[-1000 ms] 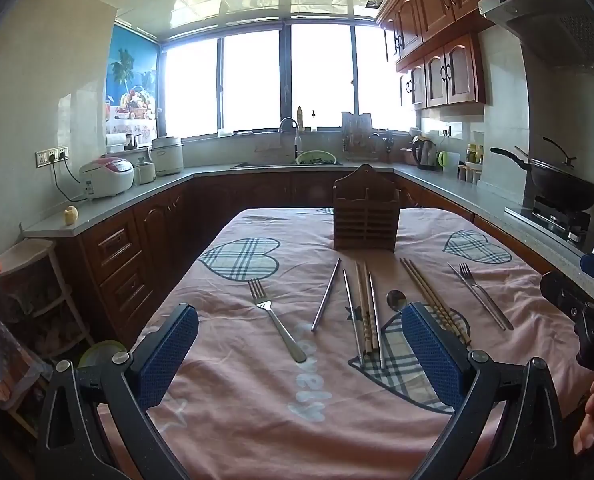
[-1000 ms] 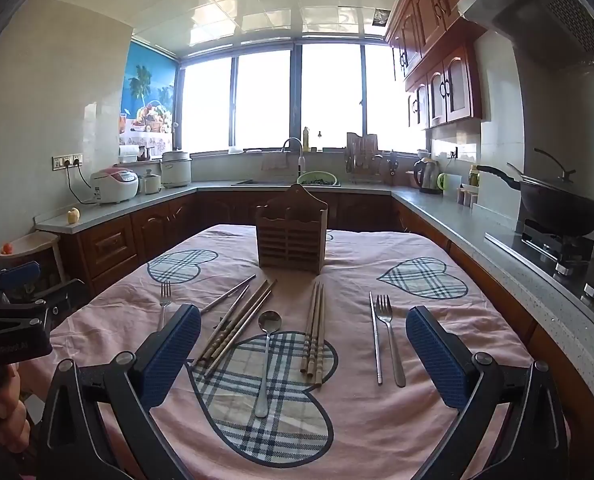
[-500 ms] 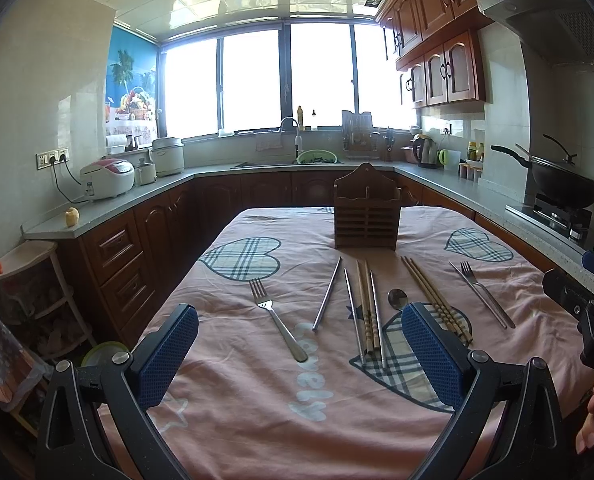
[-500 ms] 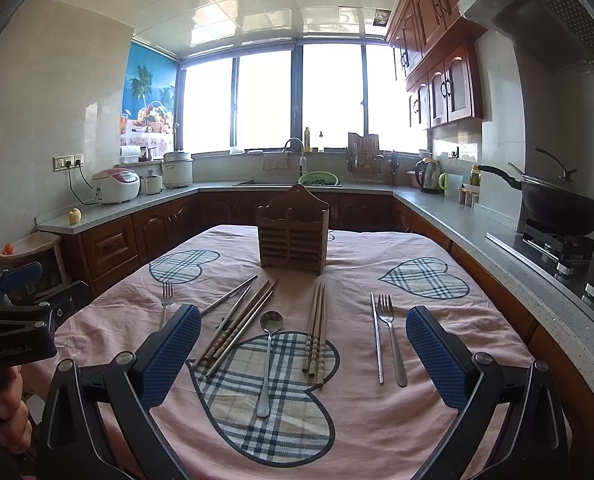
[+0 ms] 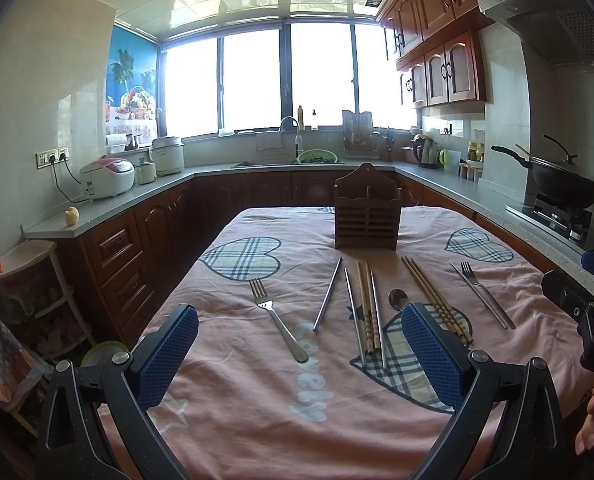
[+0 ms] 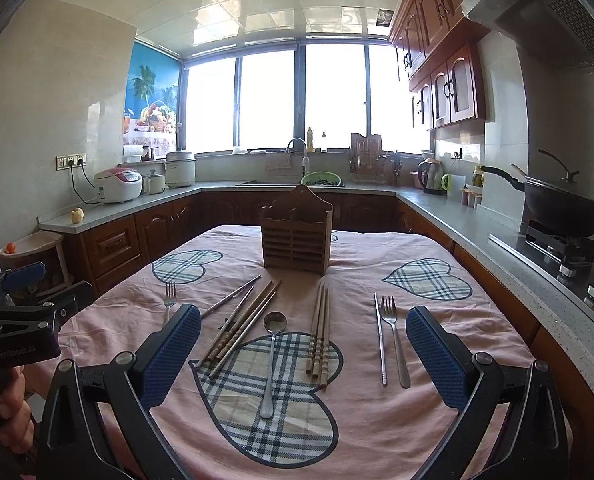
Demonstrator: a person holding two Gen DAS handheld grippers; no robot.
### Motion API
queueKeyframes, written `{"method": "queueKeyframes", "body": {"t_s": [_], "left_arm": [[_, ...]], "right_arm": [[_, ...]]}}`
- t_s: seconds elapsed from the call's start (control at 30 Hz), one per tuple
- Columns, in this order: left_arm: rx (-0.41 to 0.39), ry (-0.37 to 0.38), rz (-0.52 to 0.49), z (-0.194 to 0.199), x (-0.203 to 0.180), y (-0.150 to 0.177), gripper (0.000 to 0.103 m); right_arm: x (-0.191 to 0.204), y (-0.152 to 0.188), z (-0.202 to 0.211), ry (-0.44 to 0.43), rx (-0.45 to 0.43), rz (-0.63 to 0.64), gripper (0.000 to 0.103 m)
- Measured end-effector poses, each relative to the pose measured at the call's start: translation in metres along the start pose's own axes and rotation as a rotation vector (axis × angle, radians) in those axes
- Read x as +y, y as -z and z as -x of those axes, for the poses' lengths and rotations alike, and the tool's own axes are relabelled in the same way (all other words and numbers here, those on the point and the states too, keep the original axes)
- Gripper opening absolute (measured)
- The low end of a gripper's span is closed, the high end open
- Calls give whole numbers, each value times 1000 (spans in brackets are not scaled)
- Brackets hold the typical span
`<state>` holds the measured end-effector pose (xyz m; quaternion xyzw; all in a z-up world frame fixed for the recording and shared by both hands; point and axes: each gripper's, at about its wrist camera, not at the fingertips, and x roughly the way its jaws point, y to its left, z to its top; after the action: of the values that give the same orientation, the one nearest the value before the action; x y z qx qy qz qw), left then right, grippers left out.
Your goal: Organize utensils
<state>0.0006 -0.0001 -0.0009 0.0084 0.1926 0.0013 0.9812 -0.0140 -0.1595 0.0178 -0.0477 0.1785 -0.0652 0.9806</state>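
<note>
A wooden utensil holder [image 5: 366,216] [image 6: 296,237] stands upright at the far middle of the pink-clothed table [image 5: 257,392]. In front of it lie a fork [image 5: 277,318], steel and wooden chopsticks [image 5: 367,312], a spoon [image 6: 271,360], more wooden chopsticks [image 6: 320,332], and a second fork with a steel chopstick [image 6: 393,338]. My left gripper [image 5: 297,356] is open and empty above the near table edge. My right gripper [image 6: 303,356] is open and empty, to the right of the left one.
Kitchen counters [image 6: 497,224] wrap around the table on three sides, close on the right. A wok [image 6: 557,208] sits on the stove at right. Rice cookers [image 5: 107,178] stand on the left counter. A small shelf unit [image 5: 21,280] stands at the left.
Both grippers have drifted very slightly; the utensils and holder have not moved.
</note>
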Motion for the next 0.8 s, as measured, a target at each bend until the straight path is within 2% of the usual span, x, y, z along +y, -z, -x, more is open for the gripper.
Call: {"method": "queueKeyframes", "body": {"t_s": [0.8], "left_arm": [[12,-1,0,-5,2,-1,102]], "right_arm": [[0,1,-2,-6,6,0,103]]}}
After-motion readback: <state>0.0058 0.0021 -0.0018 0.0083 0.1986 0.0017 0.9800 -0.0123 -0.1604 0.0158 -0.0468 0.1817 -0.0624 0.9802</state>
